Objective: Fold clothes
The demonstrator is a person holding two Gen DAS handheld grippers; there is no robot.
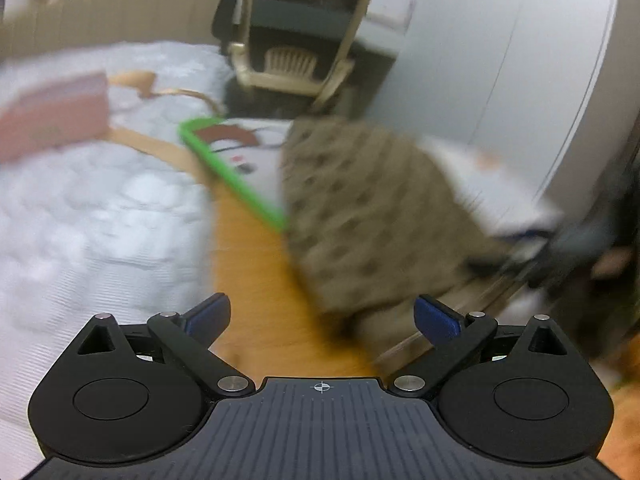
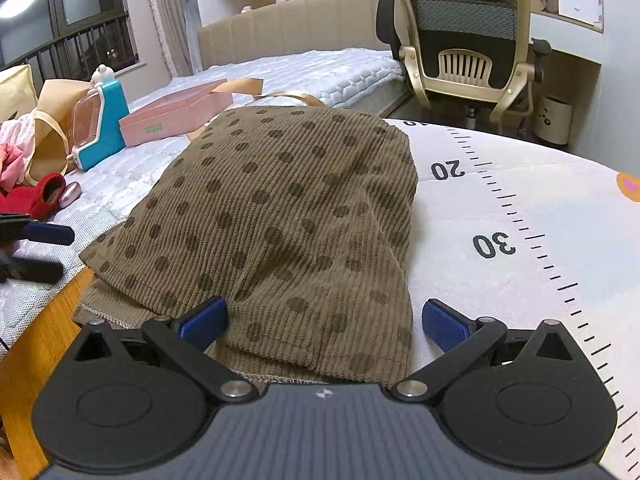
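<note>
On the white ruler-printed mat (image 2: 520,200), a brown corduroy garment (image 2: 288,216) with dark dots lay folded over itself, its upper layer resting on a lower layer whose stitched hem showed at the near edge. The mat sat on a wooden surface (image 2: 28,344) beside a bed (image 2: 304,68) with a white quilted cover.

The right gripper (image 2: 322,322) stood wide open with nothing between its blue pads (image 2: 202,322). Its left finger lay over the garment's near edge; its right finger was above the mat, just beside the cloth.

The left gripper (image 1: 322,318) was likewise spread wide and held nothing. Its view was blurred by motion, with the garment (image 1: 360,208) ahead and to the right of its fingers, which were over bare wood. Whether it touched the cloth could not be determined.

A pink box (image 2: 176,110), a blue toy (image 2: 102,124) and an office chair (image 2: 466,36) were noted beyond the garment.
</note>
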